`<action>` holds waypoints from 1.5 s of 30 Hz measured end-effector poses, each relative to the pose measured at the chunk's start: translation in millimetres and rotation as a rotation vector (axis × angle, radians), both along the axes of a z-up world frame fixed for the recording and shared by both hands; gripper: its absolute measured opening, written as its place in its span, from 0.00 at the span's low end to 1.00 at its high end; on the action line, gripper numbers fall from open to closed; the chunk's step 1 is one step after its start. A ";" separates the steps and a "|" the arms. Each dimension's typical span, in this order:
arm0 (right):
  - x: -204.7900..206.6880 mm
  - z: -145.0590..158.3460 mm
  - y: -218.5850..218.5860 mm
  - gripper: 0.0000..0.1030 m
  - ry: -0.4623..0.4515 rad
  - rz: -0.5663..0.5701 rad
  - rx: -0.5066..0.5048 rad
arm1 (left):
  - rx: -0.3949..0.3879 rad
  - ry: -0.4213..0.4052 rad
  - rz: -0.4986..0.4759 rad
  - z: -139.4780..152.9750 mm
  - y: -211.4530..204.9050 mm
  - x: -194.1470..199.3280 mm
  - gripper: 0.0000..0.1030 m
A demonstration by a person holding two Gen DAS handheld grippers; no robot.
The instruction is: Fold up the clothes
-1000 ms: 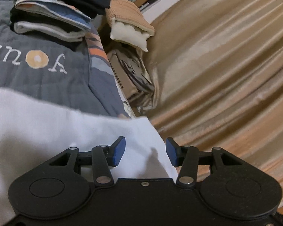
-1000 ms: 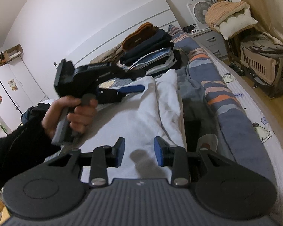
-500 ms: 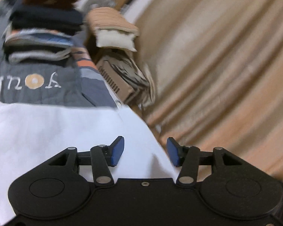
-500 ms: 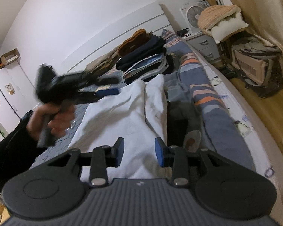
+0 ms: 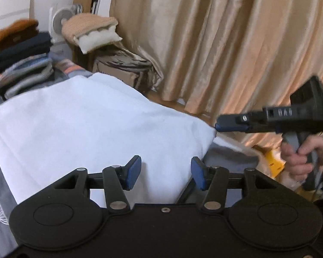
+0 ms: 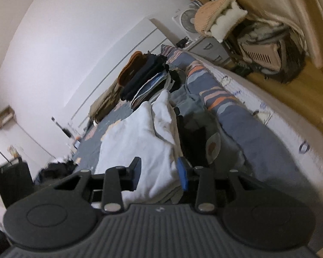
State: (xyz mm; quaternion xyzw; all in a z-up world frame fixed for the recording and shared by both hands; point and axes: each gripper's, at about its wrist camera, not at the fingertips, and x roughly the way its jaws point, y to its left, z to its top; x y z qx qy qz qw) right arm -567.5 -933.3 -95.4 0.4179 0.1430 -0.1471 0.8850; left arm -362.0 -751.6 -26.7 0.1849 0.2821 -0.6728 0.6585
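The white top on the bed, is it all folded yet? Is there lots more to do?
Not yet. Done: a pile of folded clothes sits further up the bed. In hand: the white top lies partly folded, with the left claw open over it and the right claw open around its edge. Left: finishing that fold, then probably the dark crumpled clothes beside it.
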 end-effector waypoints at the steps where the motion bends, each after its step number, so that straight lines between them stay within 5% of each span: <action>1: 0.6 -1.3 1.2 0.34 0.001 -0.010 0.004 | 0.002 -0.034 -0.004 -1.5 0.3 -6.6 0.49; 7: 1.8 -6.7 6.3 0.34 0.016 -0.050 0.018 | 0.030 -0.220 -0.023 -9.9 5.1 -33.4 0.49; 17: -3.2 -15.2 13.6 0.34 0.027 -0.086 0.040 | 0.062 -0.372 -0.067 -29.6 14.1 -48.6 0.49; 21: -0.1 -17.0 13.6 0.27 0.007 -0.108 0.060 | 0.056 -0.387 -0.090 -30.9 15.9 -52.2 0.38; 23: -0.2 -16.7 12.2 0.09 -0.004 -0.123 0.073 | 0.058 -0.408 -0.104 -32.0 17.4 -53.0 0.24; 26: -6.2 -17.5 6.7 0.07 -0.077 -0.147 0.133 | 0.051 -0.394 -0.099 -31.1 19.8 -47.4 0.14; 32: -14.5 -14.5 6.5 0.06 -0.191 -0.192 0.185 | 0.024 -0.360 -0.101 -24.2 26.0 -41.9 0.11; 37: -11.3 -38.0 -0.3 0.07 -0.087 -0.180 0.181 | 0.047 -0.393 -0.108 -29.4 25.2 -46.6 0.14; 45: -23.4 -39.8 2.8 0.10 -0.172 -0.178 0.222 | 0.037 -0.441 -0.106 -37.8 27.3 -51.9 0.15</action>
